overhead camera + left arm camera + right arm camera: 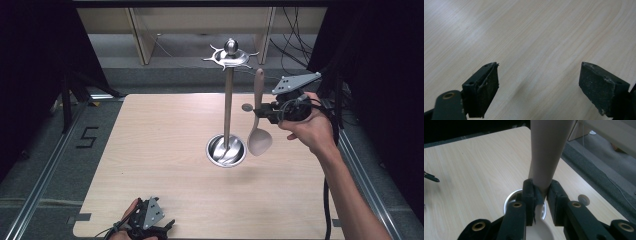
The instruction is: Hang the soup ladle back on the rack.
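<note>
Right gripper (261,111) clamped on upright spoon (259,131), stand (228,107) just beside it in high view; left gripper (539,85) open over bare table (536,32).

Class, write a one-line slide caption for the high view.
Right gripper holds a beige spoon upright beside the metal utensil stand; left gripper rests open at the table's near edge.

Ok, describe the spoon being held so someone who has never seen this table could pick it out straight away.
On the light wooden table stands a tall silver metal utensil stand with a round bowl base. Just right of its pole, the right gripper is shut on a pale beige spoon, held upright, bowl down, above the table. It is the one matte thing beside shiny metal.
</note>
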